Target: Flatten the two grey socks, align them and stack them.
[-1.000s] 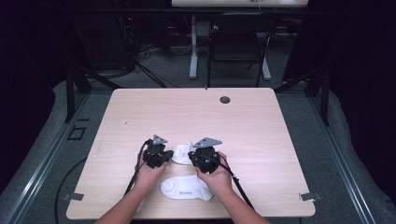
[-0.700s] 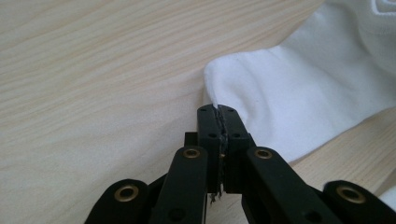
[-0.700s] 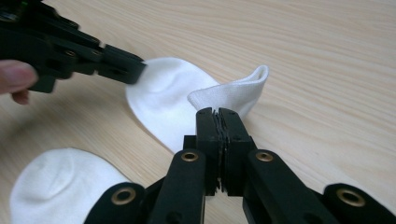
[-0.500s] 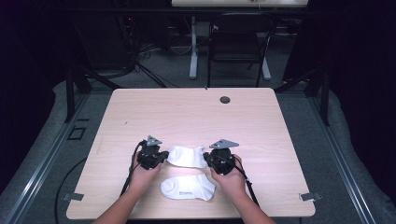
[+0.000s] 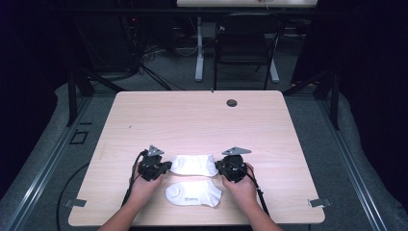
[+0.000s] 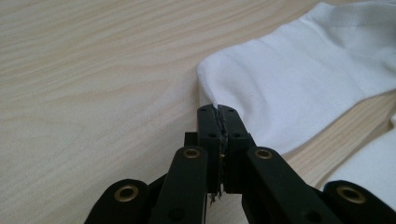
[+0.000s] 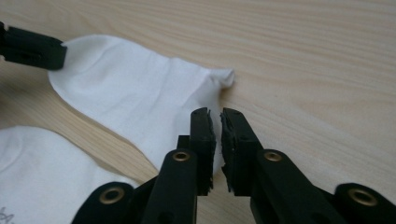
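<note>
Sock [image 5: 194, 164] flat, mid-table, between tongs.

The high view is unevenly lit: the wooden table [image 5: 202, 125] is bright under light from above, with a pale washed-out patch at its middle, while the room around it sinks into near black at the left and right edges. The picture is soft and slightly grainy. In both gripper views the nearest parts at the bottom are blurred, and the white socks [image 6: 299, 79] look slightly overexposed.
</note>
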Motion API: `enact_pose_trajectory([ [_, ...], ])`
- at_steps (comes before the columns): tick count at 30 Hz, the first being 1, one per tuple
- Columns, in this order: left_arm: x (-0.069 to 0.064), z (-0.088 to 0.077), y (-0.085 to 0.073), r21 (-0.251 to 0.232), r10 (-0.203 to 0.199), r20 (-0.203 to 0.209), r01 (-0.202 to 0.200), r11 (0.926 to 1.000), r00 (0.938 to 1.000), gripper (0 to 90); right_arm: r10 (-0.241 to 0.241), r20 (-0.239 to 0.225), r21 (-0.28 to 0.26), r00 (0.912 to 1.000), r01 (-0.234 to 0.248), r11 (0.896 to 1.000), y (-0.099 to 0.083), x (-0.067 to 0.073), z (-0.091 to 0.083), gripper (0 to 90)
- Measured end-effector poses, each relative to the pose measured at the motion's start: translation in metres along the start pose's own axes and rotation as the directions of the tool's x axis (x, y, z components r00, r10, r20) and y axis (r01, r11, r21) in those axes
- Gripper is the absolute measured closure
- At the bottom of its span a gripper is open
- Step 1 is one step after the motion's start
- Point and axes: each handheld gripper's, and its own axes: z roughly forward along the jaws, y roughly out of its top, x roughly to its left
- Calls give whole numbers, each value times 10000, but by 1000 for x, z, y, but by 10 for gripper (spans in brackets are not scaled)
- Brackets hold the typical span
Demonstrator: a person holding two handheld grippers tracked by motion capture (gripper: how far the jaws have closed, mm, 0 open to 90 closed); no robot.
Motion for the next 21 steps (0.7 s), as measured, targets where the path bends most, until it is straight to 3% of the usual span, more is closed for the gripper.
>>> enact_pose_trajectory([
  [4, 0, 0, -3, -29, -47, 6, 47, 10000, 10000, 892, -283, -289, -438, 9992, 271, 9987, 8, 11, -10, 815],
  [6, 0, 0, -3, -63, -84, 3, 84, 9999, 10000, 891, -716, -368, -331, 9968, 704, 9970, 12, 20, -8, 836],
  [9, 0, 0, -4, -12, -147, 58, 148, 9999, 9999, 889, -947, -277, -119, 9951, 944, 9955, 13, 22, -1, 843],
  [17, 4, -1, -7, 36, -268, 252, 267, 9996, 9993, 880, -669, 324, 547, 9972, 651, 9964, 13, 12, 25, 842],
  [21, 3, -1, -8, 74, -245, 324, 243, 9997, 9992, 884, -510, 354, 777, 9981, 482, 9958, 12, 8, 31, 817],
])
